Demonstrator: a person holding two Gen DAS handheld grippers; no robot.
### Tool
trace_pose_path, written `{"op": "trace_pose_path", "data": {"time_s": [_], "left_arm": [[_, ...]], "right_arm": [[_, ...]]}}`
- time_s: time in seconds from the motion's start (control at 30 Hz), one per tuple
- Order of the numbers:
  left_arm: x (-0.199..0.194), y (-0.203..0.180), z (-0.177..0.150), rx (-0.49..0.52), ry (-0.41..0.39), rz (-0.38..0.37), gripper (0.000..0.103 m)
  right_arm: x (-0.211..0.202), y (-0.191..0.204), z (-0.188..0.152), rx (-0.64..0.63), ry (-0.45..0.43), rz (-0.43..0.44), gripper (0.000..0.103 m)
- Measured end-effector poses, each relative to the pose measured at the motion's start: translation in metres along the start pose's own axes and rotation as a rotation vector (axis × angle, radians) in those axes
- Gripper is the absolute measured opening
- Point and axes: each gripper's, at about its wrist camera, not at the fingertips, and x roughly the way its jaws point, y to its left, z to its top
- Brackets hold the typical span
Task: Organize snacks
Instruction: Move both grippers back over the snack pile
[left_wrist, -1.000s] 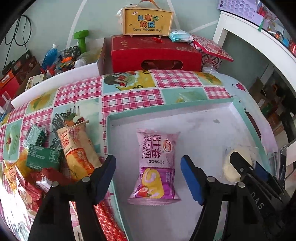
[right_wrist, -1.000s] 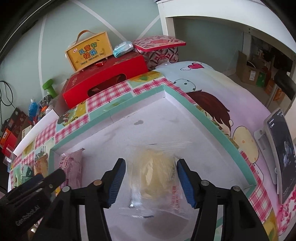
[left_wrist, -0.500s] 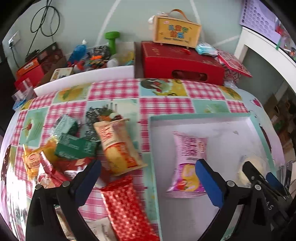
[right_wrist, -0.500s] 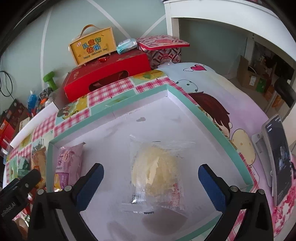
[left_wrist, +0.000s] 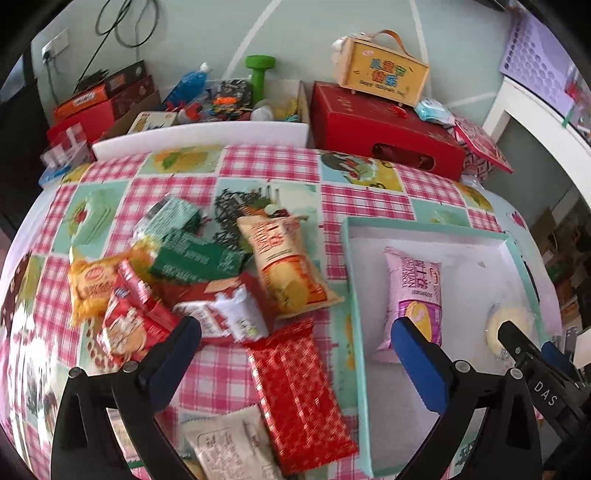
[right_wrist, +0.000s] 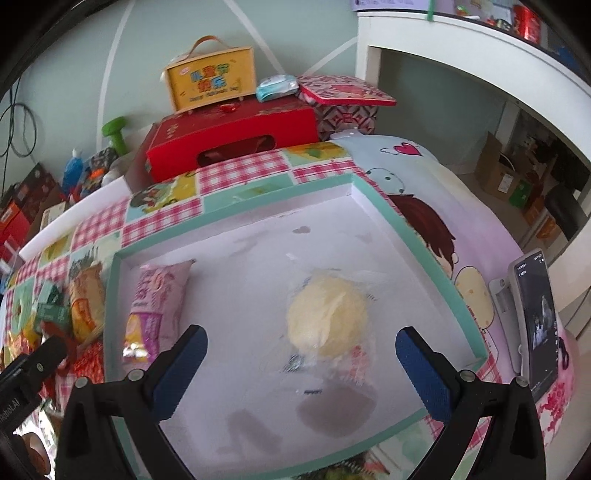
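The left gripper (left_wrist: 295, 352) had its jaws spread wide and empty above a long red wrapper (left_wrist: 299, 395), at the near edge of a heap of snack packets (left_wrist: 184, 273) lying on the checked tablecloth (left_wrist: 266, 166) beside the tray (left_wrist: 352, 295). The right gripper (right_wrist: 301, 356) also stood wide open and held nothing, hovering over the white floor of the tray, where a pale round cake in a clear wrapper (right_wrist: 327, 323) lay just ahead of its fingers. A pink packet (right_wrist: 155, 302) rested well apart from it along the tray's left wall, and a phone (right_wrist: 535, 325) stood outside the tray's right rim.
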Motion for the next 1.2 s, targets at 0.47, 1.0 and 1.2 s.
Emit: {"op": "trace_pose_path", "data": {"time_s": [0.47,1.0,1.2], "left_arm": [[-0.033,0.07,-0.014,-0.131,0.026,0.117,0.102],[-0.043,0.132,-0.049,-0.276,0.067,0.107,0.102],[-0.041,0.137,-0.067,-0.276,0.103,0.102,0.102]], "right_arm": [[-0.021,0.046,-0.019,-0.08,0.027,0.091,0.103],[-0.048,0.131,-0.071,-0.294,0.052,0.279,0.103],[-0.055,0.153,-0.094,-0.355,0.075,0.313,0.101]]}}
